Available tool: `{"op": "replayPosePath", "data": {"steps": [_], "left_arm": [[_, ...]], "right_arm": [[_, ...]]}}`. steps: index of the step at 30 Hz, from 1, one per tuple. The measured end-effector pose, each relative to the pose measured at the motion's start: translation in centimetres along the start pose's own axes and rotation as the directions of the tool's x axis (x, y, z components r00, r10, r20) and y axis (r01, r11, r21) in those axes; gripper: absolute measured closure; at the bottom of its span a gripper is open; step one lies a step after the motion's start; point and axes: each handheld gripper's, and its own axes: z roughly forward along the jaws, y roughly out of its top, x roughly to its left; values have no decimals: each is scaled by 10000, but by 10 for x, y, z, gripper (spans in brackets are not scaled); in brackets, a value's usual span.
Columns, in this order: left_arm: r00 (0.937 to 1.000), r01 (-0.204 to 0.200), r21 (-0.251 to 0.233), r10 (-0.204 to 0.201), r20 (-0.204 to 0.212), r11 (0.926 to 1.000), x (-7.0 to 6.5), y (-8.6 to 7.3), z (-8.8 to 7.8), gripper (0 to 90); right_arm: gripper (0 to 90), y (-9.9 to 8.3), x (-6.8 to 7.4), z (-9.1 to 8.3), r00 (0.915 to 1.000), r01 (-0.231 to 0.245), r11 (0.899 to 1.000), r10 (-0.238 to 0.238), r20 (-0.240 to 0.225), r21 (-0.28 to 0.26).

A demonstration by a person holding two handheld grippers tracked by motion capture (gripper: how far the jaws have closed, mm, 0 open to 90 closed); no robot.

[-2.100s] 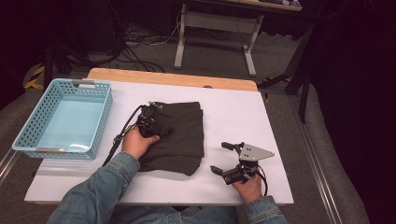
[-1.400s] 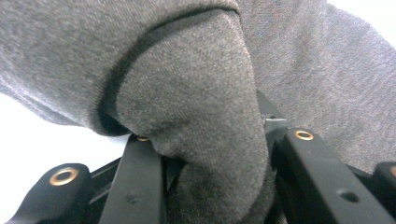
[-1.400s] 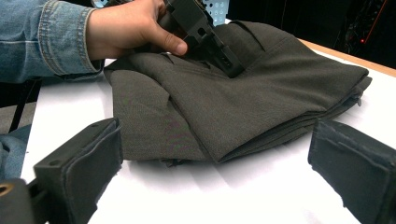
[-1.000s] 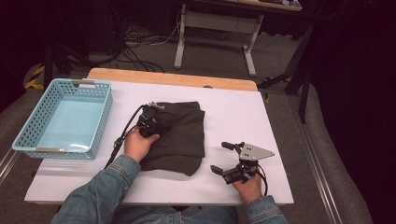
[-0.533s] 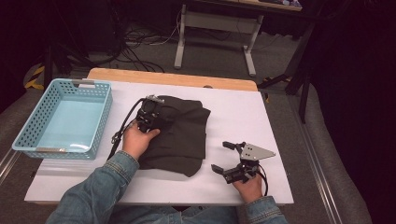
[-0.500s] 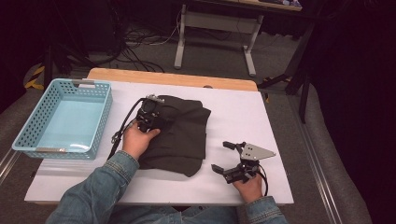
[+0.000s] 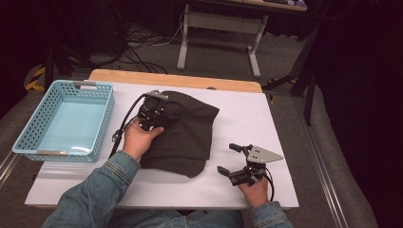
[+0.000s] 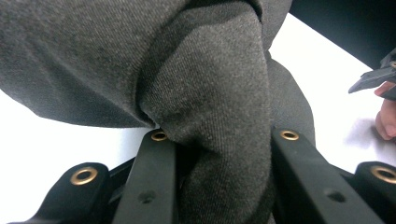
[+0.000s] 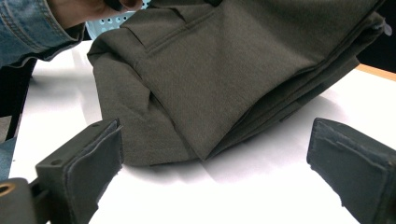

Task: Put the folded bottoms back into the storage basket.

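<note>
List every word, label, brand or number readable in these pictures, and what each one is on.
None: no readable text in any view.
The folded dark garment shows plain fabric, with no tag or print facing the cameras.
The blue basket, the left gripper and the right gripper bear no visible lettering.

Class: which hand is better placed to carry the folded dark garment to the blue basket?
Left. The left gripper already pinches the garment and is nearer the basket; the right gripper rests open, apart from the cloth.
</note>
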Motion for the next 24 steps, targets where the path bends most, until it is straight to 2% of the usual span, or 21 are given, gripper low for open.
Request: {"op": "replayPosePath", "data": {"steps": [7,12,24], "left_arm": [[9998,-215,-222,216,53,9995,-5,7,-9,731],[9993,-263,-439,274,252,9987,-8,13,-18,731],[9975,-658,-659,673,212,9957,-16,21,-32,732]], "right_arm": [[43,0,0,0,10000,14,10000,-14,5,3],[51,0,0,0,10000,20,10000,-20,-82,-6],[52,0,0,1,9999,29,10000,-29,-102,-17]]}}
